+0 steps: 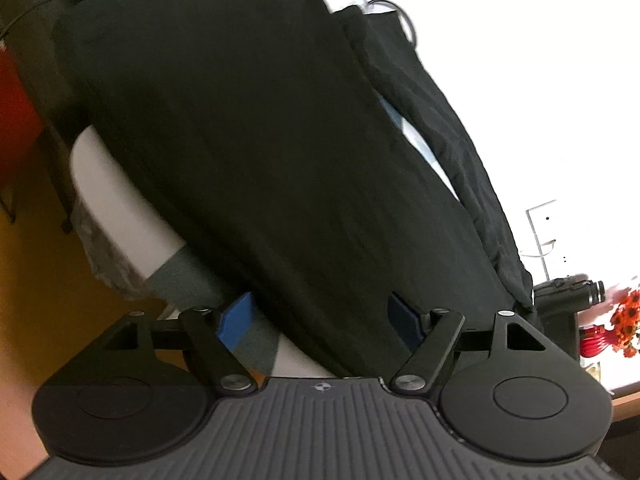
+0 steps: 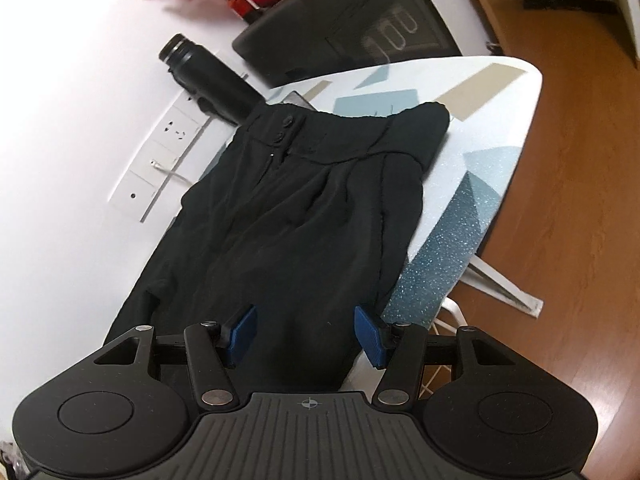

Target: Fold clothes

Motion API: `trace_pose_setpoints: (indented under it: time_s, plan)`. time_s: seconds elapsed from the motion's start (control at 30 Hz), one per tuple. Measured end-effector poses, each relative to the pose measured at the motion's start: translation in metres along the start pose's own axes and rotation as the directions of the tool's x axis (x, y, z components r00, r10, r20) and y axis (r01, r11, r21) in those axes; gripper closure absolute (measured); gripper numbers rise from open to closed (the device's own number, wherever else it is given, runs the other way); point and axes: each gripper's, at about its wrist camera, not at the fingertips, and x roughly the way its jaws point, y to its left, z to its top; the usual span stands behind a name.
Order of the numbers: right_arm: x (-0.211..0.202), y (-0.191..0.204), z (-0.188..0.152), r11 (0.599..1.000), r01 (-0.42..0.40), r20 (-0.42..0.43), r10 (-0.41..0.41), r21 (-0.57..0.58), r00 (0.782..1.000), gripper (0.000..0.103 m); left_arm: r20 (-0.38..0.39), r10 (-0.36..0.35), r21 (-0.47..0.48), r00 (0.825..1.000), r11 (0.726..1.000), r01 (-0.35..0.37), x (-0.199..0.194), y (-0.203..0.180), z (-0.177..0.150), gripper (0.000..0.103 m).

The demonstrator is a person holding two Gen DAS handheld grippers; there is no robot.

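1. The right gripper (image 2: 306, 330) stands spread, its blue pads astride the trouser cloth but pinching nothing.
2. The left gripper (image 1: 322, 320) is spread too, its pads either side of the cloth without pressing.
3. The black trousers (image 2: 296, 208) lie along the ironing board (image 2: 480, 184), waistband toward twelve o'clock.
4. They look light, limp and slippery; I'd pinch a hem or the waistband, not mid-leg.

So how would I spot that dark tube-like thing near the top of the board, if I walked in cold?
Find the ironing board with its blue and beige patches, where the black trousers are spread. Just past the trousers' buttoned waistband, against the white wall, lies a black cylindrical flask. Unlike the flat black case beside it, it is round, slim and has a ridged cap.
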Motion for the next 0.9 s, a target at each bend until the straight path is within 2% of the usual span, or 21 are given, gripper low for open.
trace_pose_setpoints:
  time_s: [0.03, 0.1, 0.13, 0.17, 0.2, 0.27, 0.33, 0.47, 0.6, 0.63, 0.67, 0.7, 0.77, 0.9]
  plan:
    - [-0.001, -0.001, 0.000, 1.000, 0.011, 0.014, -0.011, 0.006, 1.000, 0.052, 0.014, 0.005, 0.023, 1.000, 1.000, -0.005, 0.001, -0.005, -0.001, 0.032]
    - [-0.005, -0.004, 0.002, 0.999, 0.034, 0.048, -0.035, 0.021, 0.998, 0.052, 0.042, 0.028, 0.059, 0.999, 0.998, -0.030, 0.007, -0.016, -0.003, 0.046]
    - [-0.006, -0.006, 0.004, 0.999, 0.042, 0.067, -0.044, 0.029, 0.997, 0.052, 0.051, 0.038, 0.061, 0.998, 0.997, -0.041, 0.010, -0.021, -0.001, 0.058]
    - [-0.007, -0.008, 0.007, 0.998, 0.050, 0.087, -0.053, 0.038, 0.995, 0.052, 0.072, 0.046, 0.063, 0.996, 0.997, -0.050, 0.011, -0.025, 0.000, 0.076]
    - [-0.007, -0.011, 0.009, 0.997, 0.055, 0.095, -0.059, 0.047, 0.994, 0.052, 0.093, 0.054, 0.064, 0.994, 0.996, -0.060, 0.013, -0.029, 0.001, 0.083]
    - [-0.003, -0.014, 0.014, 0.997, 0.062, 0.096, -0.067, 0.055, 0.993, 0.054, 0.138, 0.054, 0.076, 0.989, 0.995, -0.065, 0.009, -0.034, 0.004, 0.090]
    - [0.001, -0.016, 0.016, 0.997, 0.060, 0.100, -0.065, 0.051, 0.993, 0.054, 0.184, 0.044, 0.097, 0.982, 0.993, -0.063, 0.003, -0.038, 0.005, 0.093]
    - [0.015, -0.019, 0.020, 0.993, 0.099, 0.100, -0.104, 0.060, 0.989, 0.056, 0.221, 0.034, 0.181, 0.975, 0.981, -0.075, -0.005, -0.053, 0.007, 0.097]
    - [0.025, -0.023, 0.022, 0.989, 0.103, 0.130, -0.116, 0.104, 0.985, 0.059, 0.237, 0.013, 0.185, 0.971, 0.981, -0.058, -0.022, -0.054, 0.008, 0.097]
    - [0.029, -0.023, 0.023, 0.989, 0.093, 0.121, -0.107, 0.113, 0.987, 0.069, 0.243, 0.011, 0.184, 0.970, 0.981, -0.057, -0.024, -0.055, 0.007, 0.097]
    - [0.033, -0.023, 0.024, 0.989, 0.082, 0.109, -0.095, 0.121, 0.990, 0.085, 0.248, 0.008, 0.183, 0.969, 0.982, -0.055, -0.026, -0.055, 0.007, 0.097]
    - [0.036, -0.022, 0.024, 0.988, 0.078, 0.101, -0.091, 0.132, 0.991, 0.092, 0.254, 0.004, 0.182, 0.967, 0.982, -0.052, -0.028, -0.056, 0.007, 0.097]
    - [0.037, -0.020, 0.025, 0.987, 0.064, 0.107, -0.080, 0.145, 0.991, 0.096, 0.262, -0.005, 0.186, 0.965, 0.982, -0.045, -0.034, -0.056, 0.007, 0.097]
    - [0.012, 0.000, 0.028, 0.996, 0.012, 0.202, -0.030, 0.086, 0.979, 0.097, 0.279, -0.031, 0.206, 0.960, 0.978, -0.028, -0.044, -0.060, 0.005, 0.097]
